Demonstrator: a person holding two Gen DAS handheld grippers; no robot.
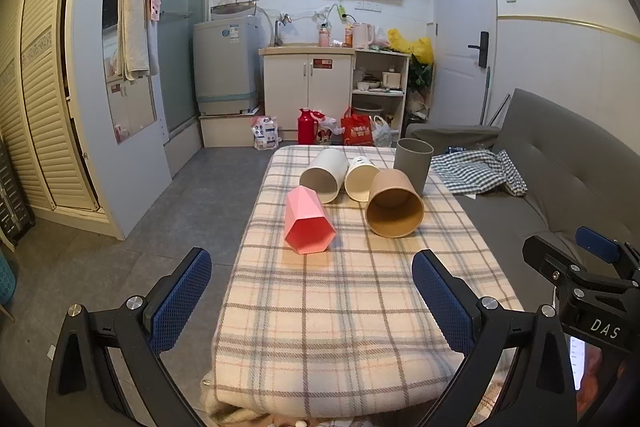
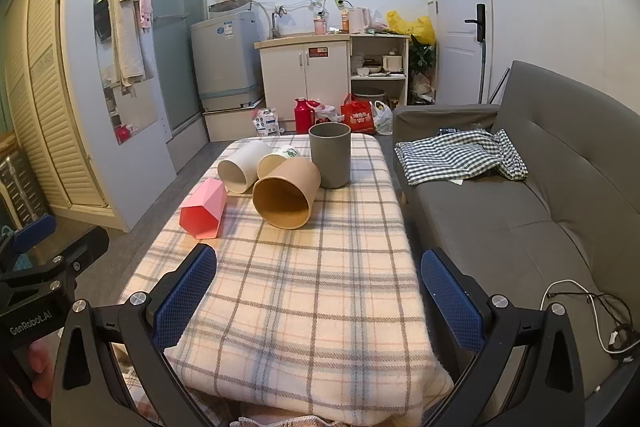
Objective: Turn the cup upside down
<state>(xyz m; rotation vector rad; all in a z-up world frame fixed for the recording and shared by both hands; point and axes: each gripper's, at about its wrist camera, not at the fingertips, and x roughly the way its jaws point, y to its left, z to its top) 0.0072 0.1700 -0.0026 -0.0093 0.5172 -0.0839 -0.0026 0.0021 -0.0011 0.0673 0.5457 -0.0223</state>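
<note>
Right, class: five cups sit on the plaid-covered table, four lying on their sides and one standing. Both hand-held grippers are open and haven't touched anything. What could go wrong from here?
1. The brown cup, white cup and cream cup lie bunched together; grabbing one may set its neighbours rolling.
2. The pink cup lies near the table's left edge and could be knocked off.
3. The plaid cloth looks soft, so a flipped cup might wobble.

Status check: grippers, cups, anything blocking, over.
Left gripper and right gripper open, empty, short of the cups. Grey cup upright; pink, brown, white and cream cups on their sides. Approach unobstructed.
</note>
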